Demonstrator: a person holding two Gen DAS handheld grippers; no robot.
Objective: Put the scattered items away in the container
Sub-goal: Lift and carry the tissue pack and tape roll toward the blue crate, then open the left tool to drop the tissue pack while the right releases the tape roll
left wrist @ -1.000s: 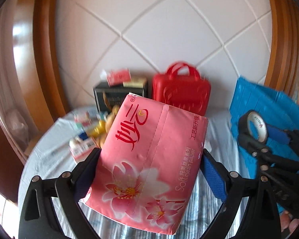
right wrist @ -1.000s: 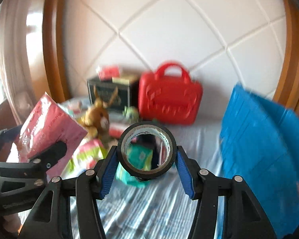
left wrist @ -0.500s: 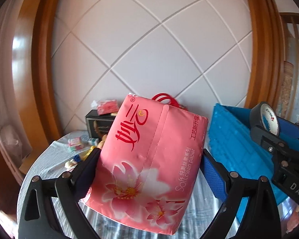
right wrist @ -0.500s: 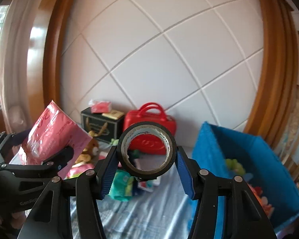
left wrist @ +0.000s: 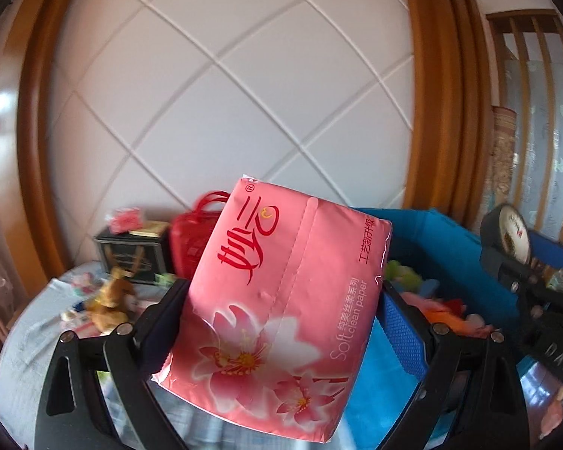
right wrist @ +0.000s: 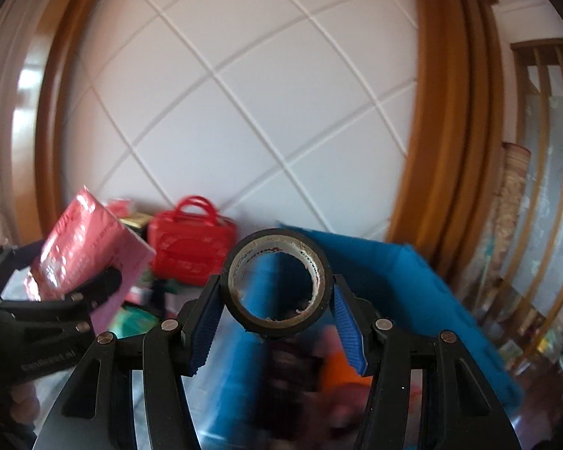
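The left hand-held gripper (left wrist: 281,322) held one pink tissue pack (left wrist: 281,300) and the right hand-held gripper (right wrist: 276,318) clamped one black tape roll (right wrist: 277,288), both in the air near the blue container (left wrist: 450,247). Some soft things already lay inside it. One plush toy (left wrist: 110,296) and several small blurred items waited on the surface (left wrist: 30,337), so the task seemed about half done.

You can read "Soft clean paper" in white along the pink flowered plastic tissue pack (left wrist: 281,300), beside large red Chinese brand characters with an ® mark at its top corner. The print on the black tape roll's (right wrist: 277,288) core is too small to read.
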